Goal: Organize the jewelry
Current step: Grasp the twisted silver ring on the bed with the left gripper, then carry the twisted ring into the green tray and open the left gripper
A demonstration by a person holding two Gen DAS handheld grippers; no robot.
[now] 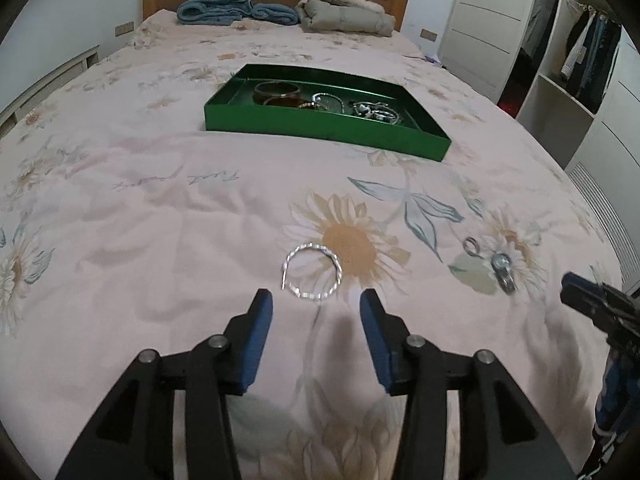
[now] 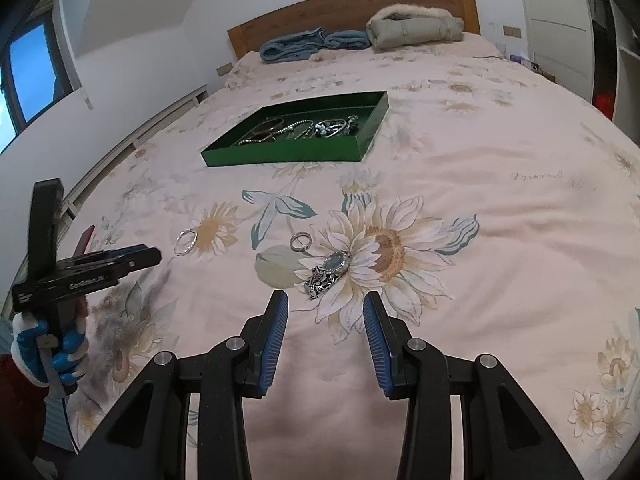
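Observation:
A twisted silver bangle (image 1: 312, 271) lies on the flowered bedspread just ahead of my open, empty left gripper (image 1: 316, 300); it also shows in the right wrist view (image 2: 186, 242). A silver watch with a metal band (image 2: 328, 270) lies just ahead of my open, empty right gripper (image 2: 326, 304), with a small ring (image 2: 301, 241) beyond it. The watch (image 1: 503, 268) and ring (image 1: 471, 245) sit right of the bangle. A green tray (image 1: 320, 124) holding several bracelets stands further up the bed; it also shows in the right wrist view (image 2: 288, 156).
The left gripper body (image 2: 80, 268), held by a gloved hand, is at the left of the right wrist view. Folded blue towels (image 1: 236, 10) and a beige rolled coat (image 1: 344, 12) lie by the wooden headboard. A wardrobe (image 1: 560, 52) stands right of the bed.

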